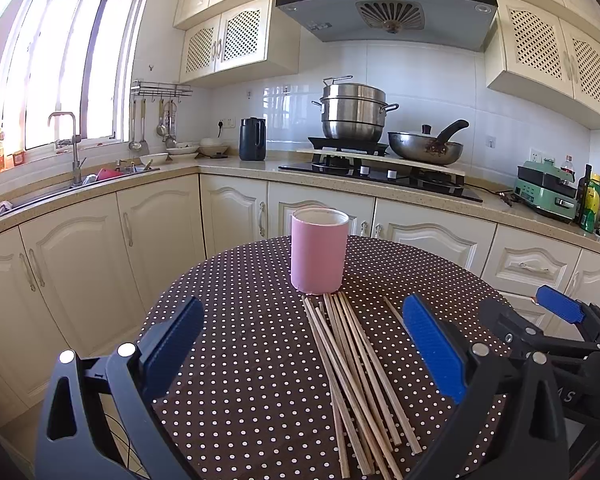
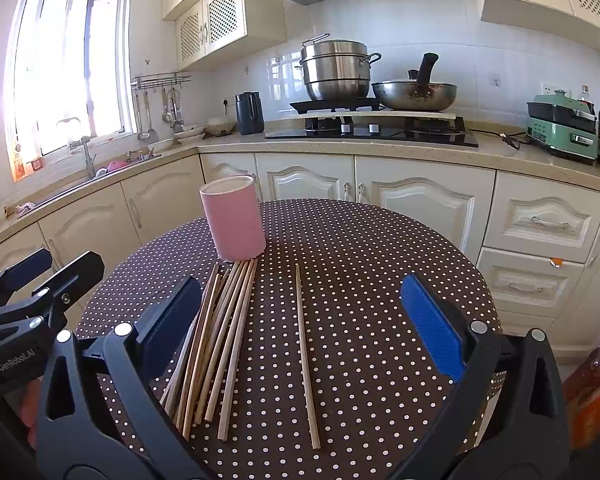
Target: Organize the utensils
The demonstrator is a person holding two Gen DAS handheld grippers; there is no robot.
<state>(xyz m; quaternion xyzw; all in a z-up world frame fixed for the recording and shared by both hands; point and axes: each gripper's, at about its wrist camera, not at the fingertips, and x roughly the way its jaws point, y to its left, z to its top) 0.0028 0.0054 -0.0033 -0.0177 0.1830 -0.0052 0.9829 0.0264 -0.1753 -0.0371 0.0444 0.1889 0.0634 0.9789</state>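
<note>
- A bundle of wooden chopsticks [image 2: 216,344] lies flat on my dotted surface [image 2: 380,280], lower left of centre in the right wrist view, their far tips touching or nearly touching the foot of the pink cup [image 2: 233,220].
- One single chopstick [image 2: 306,356] lies apart from the bundle, toward the centre of that frame, near no other piece.
- The pink cup stands upright, just above the bundle in both views; I cannot see inside it.
- My right tool [image 2: 300,328] hangs over the single chopstick, its blue pads spread wide, gripping nothing.
- My left tool [image 1: 304,352] hangs over the bundle [image 1: 356,380], also spread wide and empty.
- In the upper part of both frames sit a steel steamer pot [image 1: 352,114] and a wok [image 1: 424,146] on the stove.
</note>
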